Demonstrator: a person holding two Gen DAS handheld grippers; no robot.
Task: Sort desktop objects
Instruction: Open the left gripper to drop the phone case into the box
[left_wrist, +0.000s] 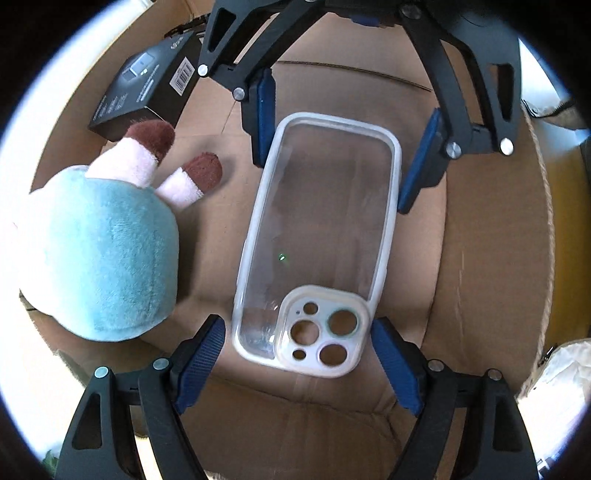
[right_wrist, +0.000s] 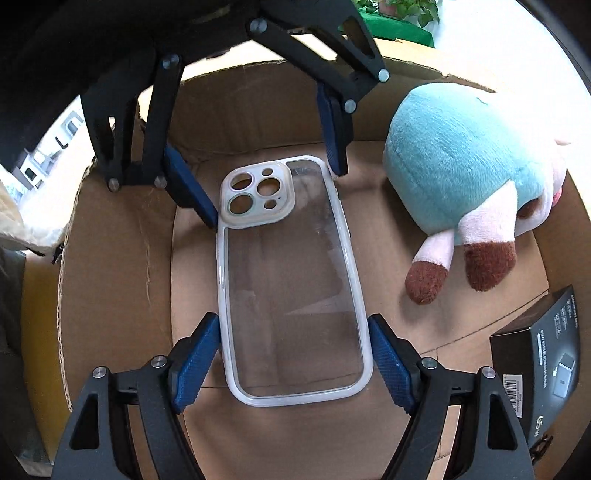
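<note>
A clear phone case (left_wrist: 325, 221) with a whitish rim lies flat on the floor of a cardboard box (left_wrist: 480, 258). My left gripper (left_wrist: 295, 326) straddles its camera-cutout end, blue pads on either side with slim gaps, jaws open. From the opposite side my right gripper (right_wrist: 291, 321) straddles the plain end of the case (right_wrist: 291, 277), pads very close to the rim; no clear press shows, so I read it as open. Each gripper shows in the other's view: the right gripper (left_wrist: 330, 184) and the left gripper (right_wrist: 276, 196).
A light blue plush toy (left_wrist: 99, 258) with pink legs and brown feet lies in the box beside the case (right_wrist: 454, 162). A black product carton (left_wrist: 147, 85) sits in a corner (right_wrist: 554, 354). Cardboard walls (right_wrist: 122, 277) ring the floor. Green leaves (right_wrist: 402, 11) show beyond.
</note>
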